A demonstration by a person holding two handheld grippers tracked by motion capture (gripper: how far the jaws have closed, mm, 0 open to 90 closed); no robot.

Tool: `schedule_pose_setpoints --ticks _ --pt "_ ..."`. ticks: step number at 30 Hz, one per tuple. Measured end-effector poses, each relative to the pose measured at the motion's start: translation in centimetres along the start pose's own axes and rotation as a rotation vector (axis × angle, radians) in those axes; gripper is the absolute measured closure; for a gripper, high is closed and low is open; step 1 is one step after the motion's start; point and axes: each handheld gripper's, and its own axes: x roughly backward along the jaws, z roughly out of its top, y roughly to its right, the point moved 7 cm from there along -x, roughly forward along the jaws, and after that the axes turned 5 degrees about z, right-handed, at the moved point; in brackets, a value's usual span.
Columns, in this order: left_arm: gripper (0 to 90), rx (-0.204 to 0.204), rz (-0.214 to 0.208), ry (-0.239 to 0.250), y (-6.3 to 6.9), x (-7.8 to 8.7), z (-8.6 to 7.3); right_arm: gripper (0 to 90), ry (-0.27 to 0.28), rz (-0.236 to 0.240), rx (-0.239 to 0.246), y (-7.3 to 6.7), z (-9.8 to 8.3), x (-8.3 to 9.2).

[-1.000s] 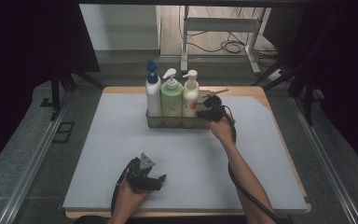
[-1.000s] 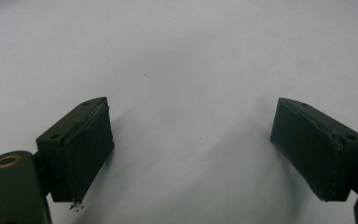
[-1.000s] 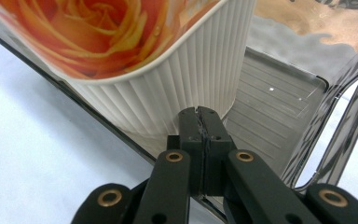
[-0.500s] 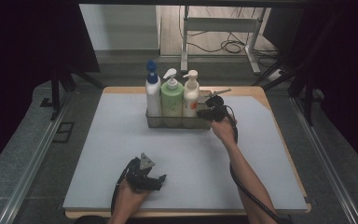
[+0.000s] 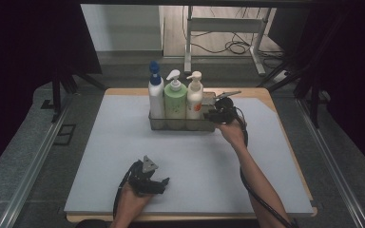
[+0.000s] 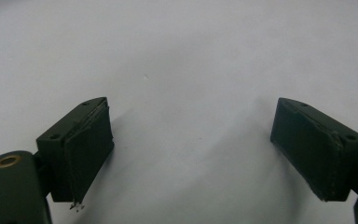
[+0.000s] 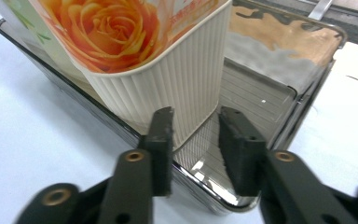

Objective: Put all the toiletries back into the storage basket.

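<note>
From the high view, a clear tray [image 5: 183, 124] stands toward the far side of the bench [image 5: 123, 142] with three pump bottles upright in it: a blue-capped bottle [image 5: 156, 95], a green bottle [image 5: 175, 99] and a cream bottle [image 5: 195, 97]. The right gripper [image 5: 216, 115] sits at the tray's right end; the left gripper [image 5: 158, 183] rests near the front edge, well apart.

In the left gripper view, its fingers [image 6: 81, 149] stand wide apart over bare bench, holding nothing.

In the right gripper view, the right gripper [image 7: 196, 147] straddles the tray rim [image 7: 200, 179], and its fingers [image 7: 161, 144] have just been opening, no longer pressing the wall between them. The ribbed cream bottle [image 7: 177, 88] (rose label) stands just behind. The tray looks like thin, stiff, glossy plastic, likely slippery, and loaded toward its other end, so I would judge it will tip or swivel if lifted by this end; pinching the rim and sliding it seems safer.
</note>
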Motion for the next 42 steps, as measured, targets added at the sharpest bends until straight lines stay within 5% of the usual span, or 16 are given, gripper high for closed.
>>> schedule_pose_setpoints --ticks 14,42 --pt "12.2 -0.001 0.0 0.001 0.0 0.0 0.0 35.2 0.035 0.005 0.068 -1.3 0.0 2.8" --pt "12.2 0.0 -0.001 0.001 0.0 0.0 0.0 2.5 0.014 0.002 0.218 -3.8 -3.1 7.6"
